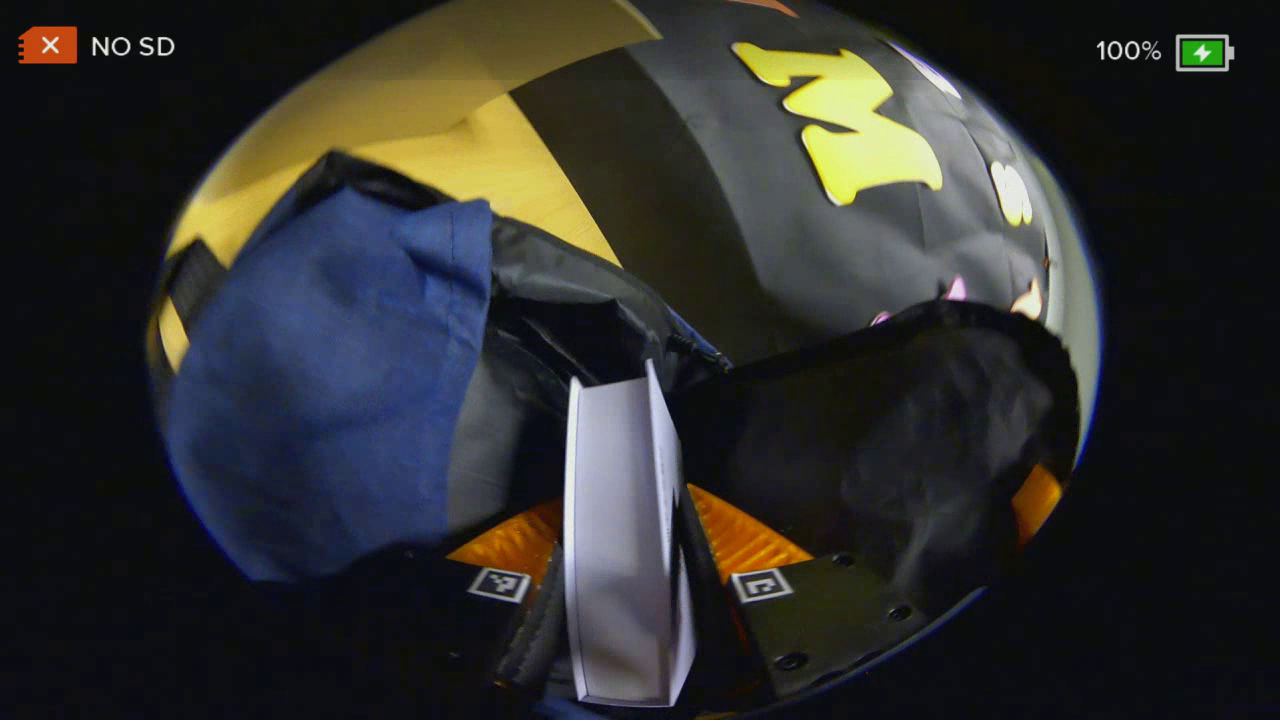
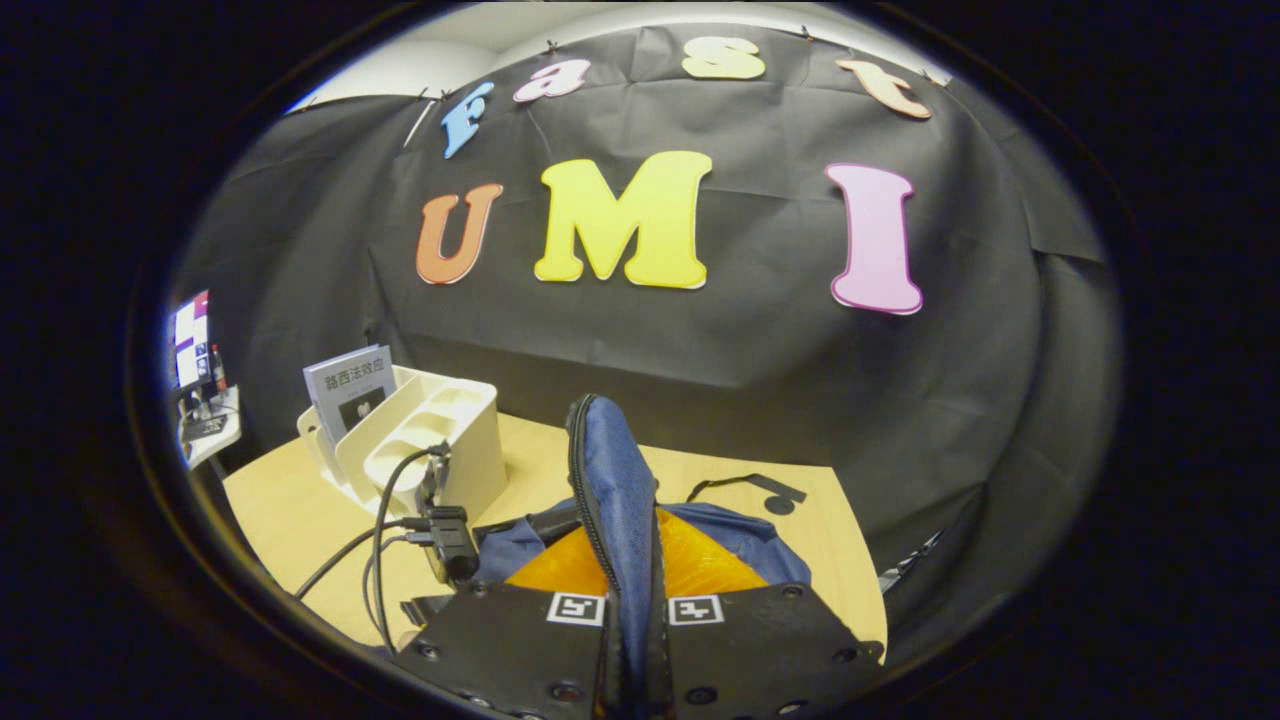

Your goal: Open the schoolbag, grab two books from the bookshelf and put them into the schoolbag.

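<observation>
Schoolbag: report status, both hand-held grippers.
Left hand-held gripper shut on book, at the open schoolbag mouth. Right hand-held gripper shut on bag flap, holding it up. One book left in bookshelf. Nothing blocking.

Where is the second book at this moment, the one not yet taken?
In the right gripper view, the book stands at the left, in the white bookshelf on the table, behind the left gripper.
</observation>
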`<state>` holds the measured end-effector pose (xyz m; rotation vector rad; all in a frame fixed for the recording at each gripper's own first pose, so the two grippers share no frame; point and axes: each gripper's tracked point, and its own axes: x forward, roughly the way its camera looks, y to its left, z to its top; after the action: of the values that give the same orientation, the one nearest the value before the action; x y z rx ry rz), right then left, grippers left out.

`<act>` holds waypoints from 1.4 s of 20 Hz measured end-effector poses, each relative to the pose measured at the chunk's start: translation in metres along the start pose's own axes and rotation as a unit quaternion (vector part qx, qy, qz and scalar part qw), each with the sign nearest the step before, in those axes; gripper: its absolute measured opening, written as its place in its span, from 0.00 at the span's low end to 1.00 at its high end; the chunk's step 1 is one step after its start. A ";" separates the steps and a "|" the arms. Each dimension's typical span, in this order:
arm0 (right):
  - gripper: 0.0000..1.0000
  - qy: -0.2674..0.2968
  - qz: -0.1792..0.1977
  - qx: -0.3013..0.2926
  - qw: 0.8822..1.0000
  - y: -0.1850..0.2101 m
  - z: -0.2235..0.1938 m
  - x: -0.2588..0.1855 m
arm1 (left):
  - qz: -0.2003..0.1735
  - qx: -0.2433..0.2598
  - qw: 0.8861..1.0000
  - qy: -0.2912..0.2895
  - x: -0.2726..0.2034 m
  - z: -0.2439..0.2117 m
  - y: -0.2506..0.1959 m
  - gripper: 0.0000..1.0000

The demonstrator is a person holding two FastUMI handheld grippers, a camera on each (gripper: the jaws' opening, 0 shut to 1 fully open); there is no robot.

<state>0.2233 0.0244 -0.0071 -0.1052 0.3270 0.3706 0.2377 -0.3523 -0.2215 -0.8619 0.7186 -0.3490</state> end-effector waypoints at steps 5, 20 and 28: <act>0.09 0.007 -0.011 0.018 1.000 -0.009 -0.014 0.004 | 0.047 0.120 0.992 0.012 -0.008 0.006 0.000 0.87; 0.09 -0.013 -0.044 0.065 0.997 -0.027 -0.033 -0.003 | 0.113 0.302 0.945 -0.058 -0.123 0.095 0.014 0.88; 0.09 -0.012 -0.060 0.050 0.997 -0.027 -0.047 0.002 | 0.129 0.367 0.907 -0.163 -0.216 0.164 0.014 0.88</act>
<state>0.2212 -0.0077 -0.0512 -0.0217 0.3130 0.2356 0.1978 -0.1328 -0.0675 -0.0936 0.3294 -0.2013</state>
